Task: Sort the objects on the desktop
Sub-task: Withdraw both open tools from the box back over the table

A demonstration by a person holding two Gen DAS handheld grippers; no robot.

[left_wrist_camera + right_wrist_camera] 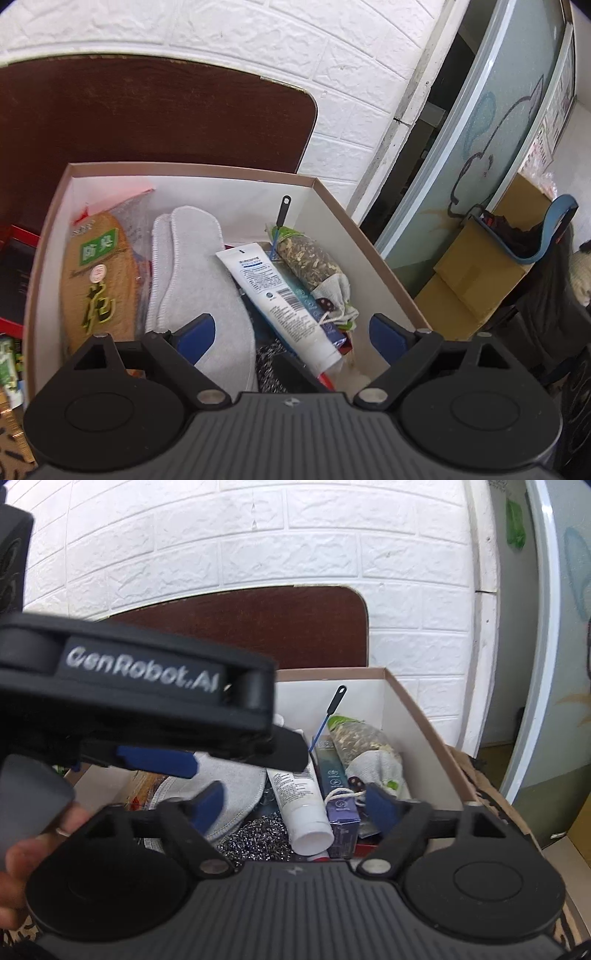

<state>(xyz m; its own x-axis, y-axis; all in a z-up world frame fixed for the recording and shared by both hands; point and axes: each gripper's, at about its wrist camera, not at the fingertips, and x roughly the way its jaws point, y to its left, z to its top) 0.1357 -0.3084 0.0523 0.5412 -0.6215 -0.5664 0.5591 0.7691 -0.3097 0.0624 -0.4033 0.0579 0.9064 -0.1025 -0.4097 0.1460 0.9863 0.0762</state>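
**Both claws wide above the filled box**

While both grippers hung over the brown-rimmed white cardboard box, each claw stood wide with nothing between its blue pads. The left gripper pointed at the box's middle, where a white plastic tube with a barcode lay slanting from 11 to 5 o'clock. At 9 o'clock of the tube lay pale grey fabric insoles, and further toward 9 a tan packaged insole with a green label. At 2 o'clock sat a clear bag of dried herbs. From the right gripper, the left gripper's black body crossed the view at 10 o'clock, and a silver steel scourer lay near 6.
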